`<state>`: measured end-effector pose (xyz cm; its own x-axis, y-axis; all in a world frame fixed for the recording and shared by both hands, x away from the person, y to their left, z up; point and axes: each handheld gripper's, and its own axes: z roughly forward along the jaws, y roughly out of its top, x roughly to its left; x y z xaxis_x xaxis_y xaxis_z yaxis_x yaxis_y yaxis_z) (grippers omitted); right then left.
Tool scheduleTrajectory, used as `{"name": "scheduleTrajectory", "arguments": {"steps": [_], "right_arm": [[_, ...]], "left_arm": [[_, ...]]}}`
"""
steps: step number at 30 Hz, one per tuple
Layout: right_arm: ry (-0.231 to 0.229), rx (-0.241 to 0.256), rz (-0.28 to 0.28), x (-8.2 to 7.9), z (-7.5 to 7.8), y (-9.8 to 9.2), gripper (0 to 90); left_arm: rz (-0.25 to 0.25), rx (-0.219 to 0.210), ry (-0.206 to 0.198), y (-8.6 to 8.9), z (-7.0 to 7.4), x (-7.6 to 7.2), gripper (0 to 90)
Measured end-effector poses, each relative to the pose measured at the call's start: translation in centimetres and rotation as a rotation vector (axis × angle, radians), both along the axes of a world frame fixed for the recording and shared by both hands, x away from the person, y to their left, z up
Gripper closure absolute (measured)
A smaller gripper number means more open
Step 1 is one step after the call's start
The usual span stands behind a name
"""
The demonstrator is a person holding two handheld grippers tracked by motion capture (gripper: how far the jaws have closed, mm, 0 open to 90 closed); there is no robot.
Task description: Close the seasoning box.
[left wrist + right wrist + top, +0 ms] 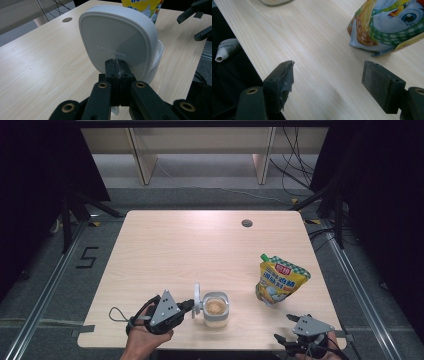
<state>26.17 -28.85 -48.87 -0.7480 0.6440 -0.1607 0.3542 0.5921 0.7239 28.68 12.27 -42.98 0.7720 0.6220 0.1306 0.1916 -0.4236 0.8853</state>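
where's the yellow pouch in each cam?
High view: pouch right of centre, standing on the table right of the cup.
Left gripper view: pouch at top edge, behind the white lid.
Right gripper view: pouch top right, close up.
Shared landmark: the cup, top left in the right gripper view.

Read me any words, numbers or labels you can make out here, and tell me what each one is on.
"QUALITY LIFE": embossed on the white lid, seen mirrored through the plastic.
"5": marked on the floor left of the table.
Yellow pouch: red label and blue characters, too blurred to read.
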Motion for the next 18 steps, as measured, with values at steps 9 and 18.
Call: {"name": "scheduleTrajectory", "arguments": {"steps": [9,18], "right_arm": [[0.000,-0.003,0.002,0.0,0.0,0.0,26.5],[-0.010,-0.006,0.008,0.1,0.0,0.0,26.5]], "left_arm": [[-0.013,0.009,0.001,-0.8,0.0,0.0,88.2],[-0.028,0.002,0.000,-1.2,0.1,0.0,86.9]]}}
